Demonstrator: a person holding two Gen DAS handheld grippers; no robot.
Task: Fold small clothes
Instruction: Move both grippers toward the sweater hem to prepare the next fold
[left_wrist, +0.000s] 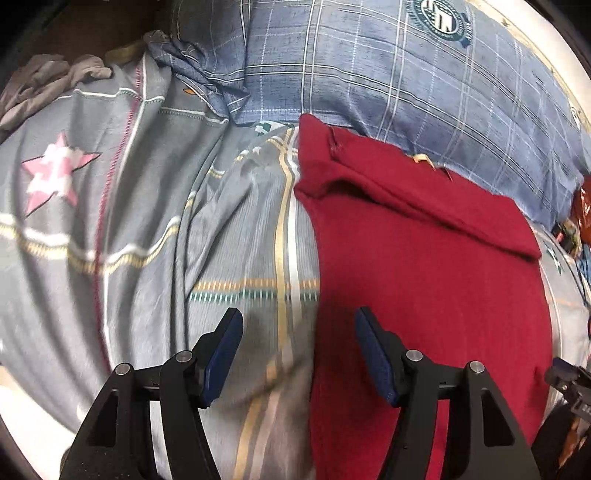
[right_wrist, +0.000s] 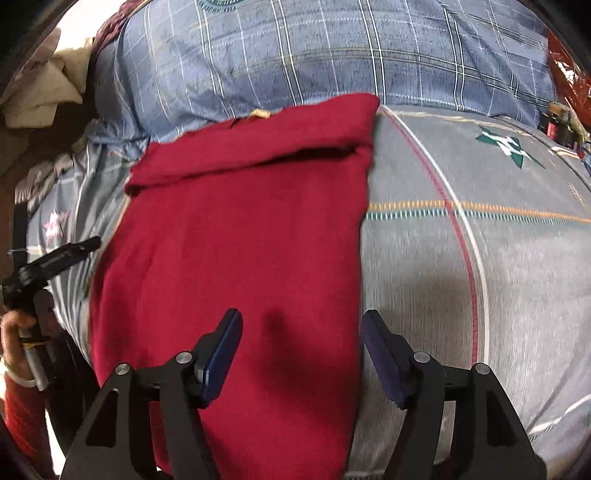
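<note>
A dark red garment (left_wrist: 424, 266) lies flat on a grey patterned bedsheet (left_wrist: 147, 236), its far end folded over into a flap (left_wrist: 413, 199). My left gripper (left_wrist: 299, 332) hovers open over the garment's left edge, with nothing between its blue pads. In the right wrist view the same red garment (right_wrist: 240, 236) fills the middle, and my right gripper (right_wrist: 301, 332) stands open above its right edge, holding nothing. The left gripper (right_wrist: 55, 258) shows at that view's left border, held by a hand (right_wrist: 14, 343) in a red sleeve.
A blue plaid pillow (left_wrist: 369, 74) lies beyond the garment. Crumpled grey cloth (left_wrist: 44, 81) sits at the far left, pale cloth (right_wrist: 48, 88) at the bed's corner. Small red and orange items (right_wrist: 565, 88) lie at the right border. The grey sheet (right_wrist: 480, 258) spreads right of the garment.
</note>
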